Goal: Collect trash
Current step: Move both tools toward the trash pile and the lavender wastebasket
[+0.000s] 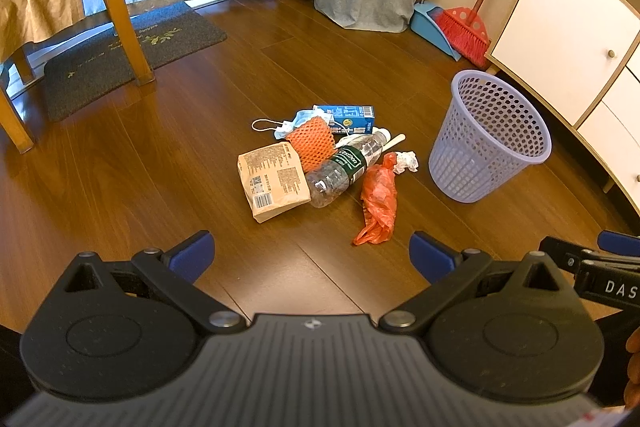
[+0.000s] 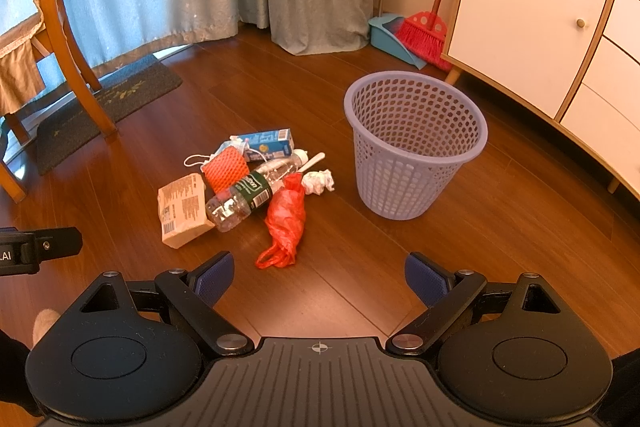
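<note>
Left wrist view: the left gripper (image 1: 312, 259) hangs above the wooden floor (image 1: 160, 187) with its blue-padded jaws spread wide and nothing between them. Ahead and to its right stands a lilac mesh basket (image 1: 490, 137), upright; nothing shows inside it. Straight ahead lies the trash pile: a clear plastic bottle (image 1: 344, 167) with a dark green label whose word I cannot read reliably, a tan paper packet (image 1: 272, 181) bearing a barcode and small unreadable print, an orange foam net (image 1: 314, 145), a blue carton (image 1: 350, 119), a face mask (image 1: 288, 125), a crumpled white paper (image 1: 406, 161) and a red plastic bag (image 1: 378, 205) nearest the jaws. The right gripper's body, lettered "DAS", enters at the right edge.

Right wrist view: the right gripper (image 2: 320, 277) is likewise wide apart and empty, held low over the floor. The basket (image 2: 414, 147) sits just ahead, slightly right, its inside bare. The pile lies ahead to the left, the red bag (image 2: 286, 221) closest, touching the bottle (image 2: 250, 193). A black part marked ".AI" shows at the left edge.
</note>
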Tool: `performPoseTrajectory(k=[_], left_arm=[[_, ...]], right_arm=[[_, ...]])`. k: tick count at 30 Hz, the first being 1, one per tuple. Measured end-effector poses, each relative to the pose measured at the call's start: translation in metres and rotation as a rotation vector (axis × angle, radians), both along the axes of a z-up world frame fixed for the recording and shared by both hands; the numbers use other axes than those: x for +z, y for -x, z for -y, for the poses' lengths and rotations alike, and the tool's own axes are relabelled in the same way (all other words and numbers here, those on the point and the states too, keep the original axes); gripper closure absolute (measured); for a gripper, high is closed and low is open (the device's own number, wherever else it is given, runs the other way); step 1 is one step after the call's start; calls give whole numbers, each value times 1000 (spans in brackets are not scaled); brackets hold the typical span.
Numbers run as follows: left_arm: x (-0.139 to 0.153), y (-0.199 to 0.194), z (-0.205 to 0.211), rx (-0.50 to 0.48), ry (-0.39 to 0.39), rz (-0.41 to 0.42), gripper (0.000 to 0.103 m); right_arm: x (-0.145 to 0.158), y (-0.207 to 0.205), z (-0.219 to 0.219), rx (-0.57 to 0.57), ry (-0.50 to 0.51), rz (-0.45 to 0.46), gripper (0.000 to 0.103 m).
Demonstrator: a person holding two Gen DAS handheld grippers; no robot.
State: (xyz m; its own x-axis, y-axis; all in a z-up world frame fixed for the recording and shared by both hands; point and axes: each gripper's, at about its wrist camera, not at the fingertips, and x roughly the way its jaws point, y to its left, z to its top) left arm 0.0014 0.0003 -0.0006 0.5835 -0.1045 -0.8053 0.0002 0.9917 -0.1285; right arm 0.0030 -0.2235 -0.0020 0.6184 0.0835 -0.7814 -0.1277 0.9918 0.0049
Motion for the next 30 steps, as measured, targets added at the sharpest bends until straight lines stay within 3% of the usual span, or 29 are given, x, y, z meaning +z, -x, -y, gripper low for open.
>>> performPoseTrajectory(k=[15,25,30], left_arm=[[-1,-4,-1,-2,-39,-9,1],[-3,-13,5,-26,-102,-16,1],[-7,-21,4,-35,-95,-43,1]], right_arm=[[-1,-7,-2,12,19,6,13],[2,-21,-3,72,61,39,13],[0,-35,-8,143,110,55,13]])
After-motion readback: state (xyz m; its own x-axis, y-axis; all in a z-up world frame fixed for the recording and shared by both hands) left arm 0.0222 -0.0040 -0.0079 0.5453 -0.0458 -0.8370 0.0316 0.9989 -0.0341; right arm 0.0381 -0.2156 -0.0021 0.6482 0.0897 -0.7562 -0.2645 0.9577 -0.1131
